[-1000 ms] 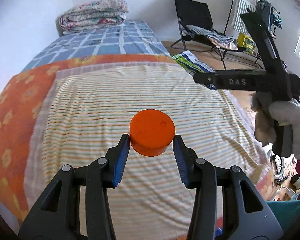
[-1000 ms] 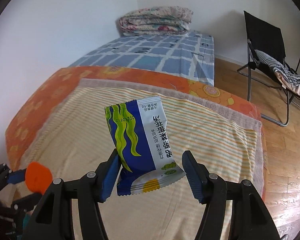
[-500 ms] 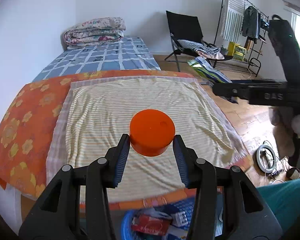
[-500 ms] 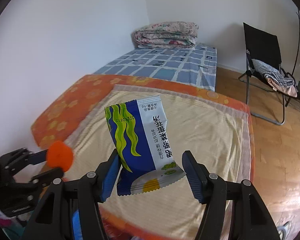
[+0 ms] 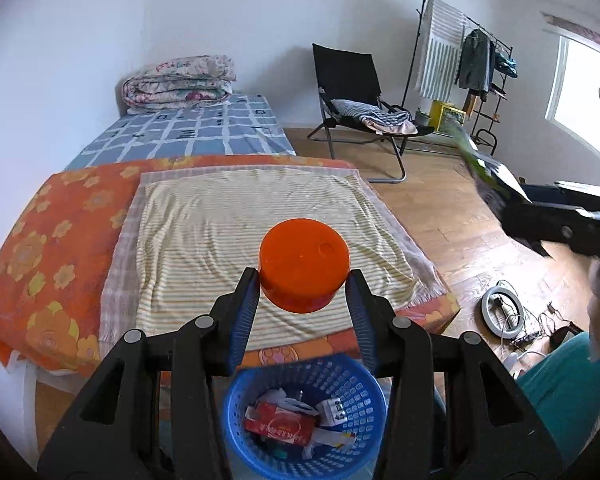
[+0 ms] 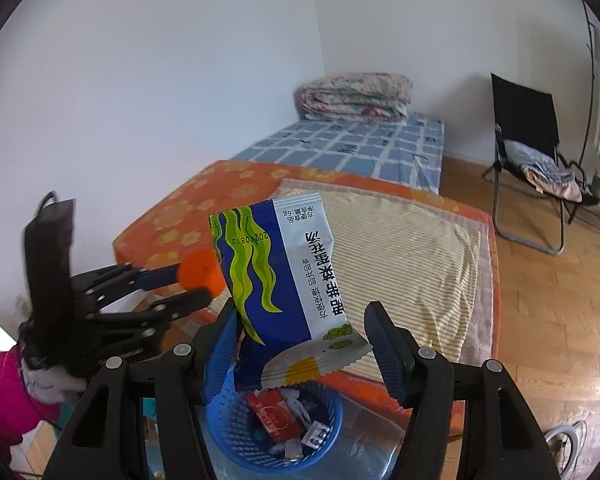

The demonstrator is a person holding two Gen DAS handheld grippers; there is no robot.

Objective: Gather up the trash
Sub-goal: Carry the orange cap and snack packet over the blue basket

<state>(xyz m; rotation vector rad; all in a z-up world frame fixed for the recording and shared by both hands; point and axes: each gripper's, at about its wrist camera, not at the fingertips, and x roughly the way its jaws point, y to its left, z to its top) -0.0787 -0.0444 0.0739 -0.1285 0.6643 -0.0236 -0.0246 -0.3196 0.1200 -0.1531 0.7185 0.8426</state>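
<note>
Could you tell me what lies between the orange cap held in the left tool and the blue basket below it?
Nothing: in the left wrist view, only open air separates the orange cap from the blue basket.

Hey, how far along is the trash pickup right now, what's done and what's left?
Partly done: the blue basket already holds a red packet and scraps. In hand: the left gripper clamps an orange cap, the right gripper holds a seaweed snack bag, both above the basket. Left: dropping both in.
</note>
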